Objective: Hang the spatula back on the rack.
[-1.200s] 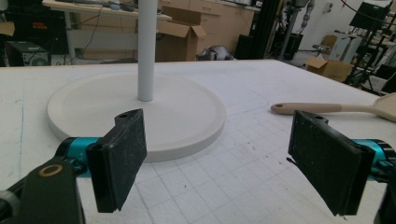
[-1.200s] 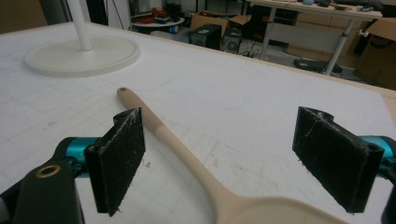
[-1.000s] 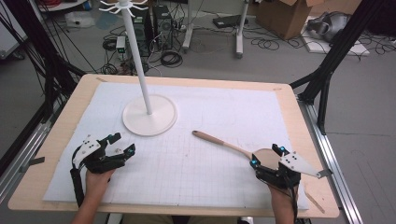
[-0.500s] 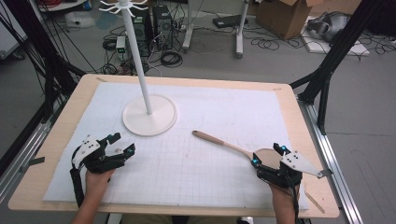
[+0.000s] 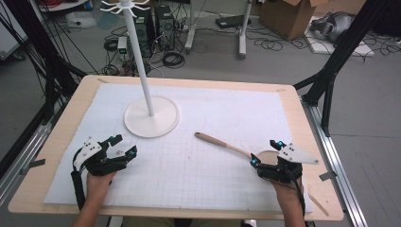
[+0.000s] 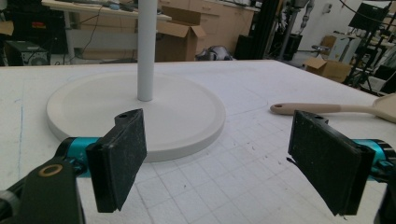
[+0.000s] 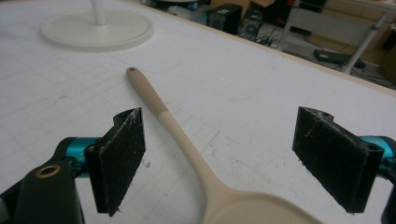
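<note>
Table (image 5: 61,142): wooden top w/ white grid mat; we work from its near edge.
Stand (image 5: 151,117): white round base + pole w/ hooks up top, left-centre of mat, well apart from the spoon's bowl; base also seen in left gripper view (image 6: 182,112).
Wooden spoon (image 5: 222,143): lies flat on mat, right of centre. Bowl end sits at our right gripper, handle end w/ hole points away toward the stand. Long axis runs diagonal, near-right to far-left.
Spoon in right gripper view (image 7: 177,135): bowl low between the jaws, handle running up and left, away from us.
Right gripper (image 5: 265,153): jaws spread wide, holding nothing, straddling the bowl/neck. Nearest hand by far, so we judge the pick is its job.
Left gripper (image 5: 124,145): jaws apart too, empty, resting on mat near left edge, just in front of the stand base; spoon handle tip off to its right (image 6: 322,108).
Key relation: spoon directly ahead of right gripper, axis roughly along its line of sight; a close across the neck looks workable.
Vs 1 s and 0.5 s ago: no visible change; both grippers & spoon in same spots.
</note>
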The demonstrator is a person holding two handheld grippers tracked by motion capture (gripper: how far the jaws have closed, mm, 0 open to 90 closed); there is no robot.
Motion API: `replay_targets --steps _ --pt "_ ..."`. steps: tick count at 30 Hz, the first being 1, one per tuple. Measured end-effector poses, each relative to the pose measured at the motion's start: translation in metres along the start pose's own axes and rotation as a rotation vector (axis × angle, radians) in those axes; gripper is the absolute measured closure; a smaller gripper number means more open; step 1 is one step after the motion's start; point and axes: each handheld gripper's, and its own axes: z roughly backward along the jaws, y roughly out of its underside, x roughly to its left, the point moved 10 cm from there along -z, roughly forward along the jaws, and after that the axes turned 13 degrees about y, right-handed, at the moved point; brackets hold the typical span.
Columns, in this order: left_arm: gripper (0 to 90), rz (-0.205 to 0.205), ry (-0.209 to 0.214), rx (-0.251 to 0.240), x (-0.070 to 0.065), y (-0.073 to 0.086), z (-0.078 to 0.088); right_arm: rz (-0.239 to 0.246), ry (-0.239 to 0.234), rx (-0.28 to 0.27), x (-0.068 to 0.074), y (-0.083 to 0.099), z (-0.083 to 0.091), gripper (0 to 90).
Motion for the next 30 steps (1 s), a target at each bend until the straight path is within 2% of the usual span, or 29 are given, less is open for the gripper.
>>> replay_targets --steps 3,6,10,12,14,15,20,23,30 --pt "19.6 -0.011 0.000 0.008 0.000 0.000 0.000 0.058 -0.049 0.042 -0.003 -0.004 -0.008 15.7" --pt "19.9 -0.021 -0.005 0.014 -0.001 0.001 -0.001 0.122 -0.092 0.108 -0.006 -0.003 -0.019 17.4" --pt "19.8 -0.013 -0.005 0.010 -0.001 0.000 -0.001 0.195 -0.193 0.186 0.000 0.004 -0.034 29.9" --pt "19.9 -0.009 -0.005 0.011 -0.001 0.001 -0.001 0.223 -0.229 0.219 0.005 0.010 -0.043 31.4" --pt "19.8 -0.008 -0.004 0.009 -0.001 0.001 -0.001 0.238 -0.251 0.267 0.007 0.018 -0.051 35.3" --pt "19.9 -0.008 -0.003 0.009 -0.001 0.000 -0.001 0.245 -0.276 0.290 0.008 0.022 -0.055 38.2" --pt "19.9 -0.014 -0.004 0.009 -0.001 0.000 -0.001 0.282 -0.333 0.361 0.013 0.035 -0.065 45.2" --pt "19.9 -0.016 -0.006 0.013 -0.001 0.001 -0.001 0.313 -0.359 0.384 0.018 0.038 -0.070 47.6" --pt "19.9 -0.015 -0.006 0.012 -0.001 0.001 -0.001 0.336 -0.401 0.414 0.022 0.042 -0.077 58.3"
